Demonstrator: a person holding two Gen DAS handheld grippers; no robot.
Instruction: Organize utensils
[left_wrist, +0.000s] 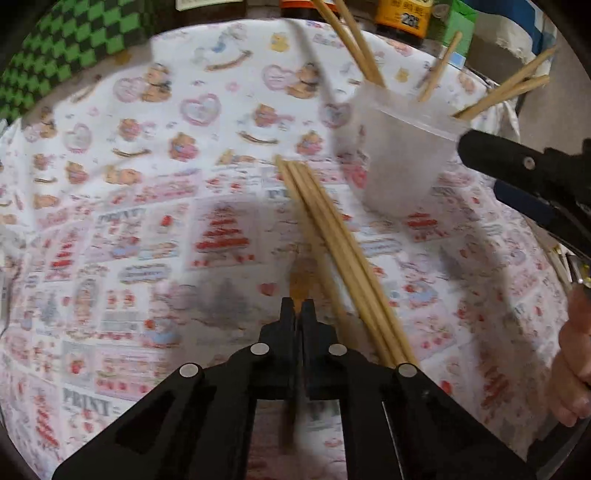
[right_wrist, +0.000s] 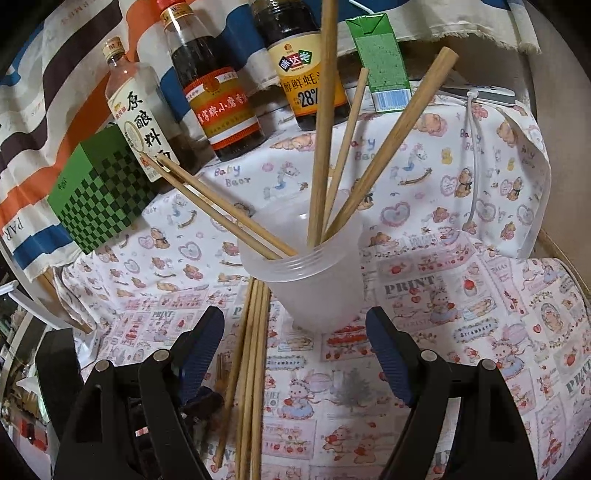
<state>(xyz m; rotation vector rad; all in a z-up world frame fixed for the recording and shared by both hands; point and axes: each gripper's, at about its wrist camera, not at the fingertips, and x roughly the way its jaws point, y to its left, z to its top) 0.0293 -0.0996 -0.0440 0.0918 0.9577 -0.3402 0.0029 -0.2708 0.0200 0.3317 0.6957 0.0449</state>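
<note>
A translucent plastic cup (right_wrist: 314, 280) stands on the patterned cloth and holds several wooden chopsticks (right_wrist: 325, 122) leaning outward; it also shows in the left wrist view (left_wrist: 402, 162). A bundle of loose chopsticks (left_wrist: 340, 251) lies flat on the cloth beside the cup, also seen in the right wrist view (right_wrist: 251, 369). My left gripper (left_wrist: 297, 306) is shut with nothing visible between its fingers, just left of the loose bundle. My right gripper (right_wrist: 295, 328) is open and empty, its jaws spread just in front of the cup; it shows at the right of the left wrist view (left_wrist: 517, 166).
Sauce bottles (right_wrist: 218, 88) and a green carton (right_wrist: 384, 62) stand at the back of the table. A green checkered box (right_wrist: 99, 195) sits at the back left. A white cable (right_wrist: 476, 155) runs down the cloth at the right. A hand (left_wrist: 576, 354) is at the right edge.
</note>
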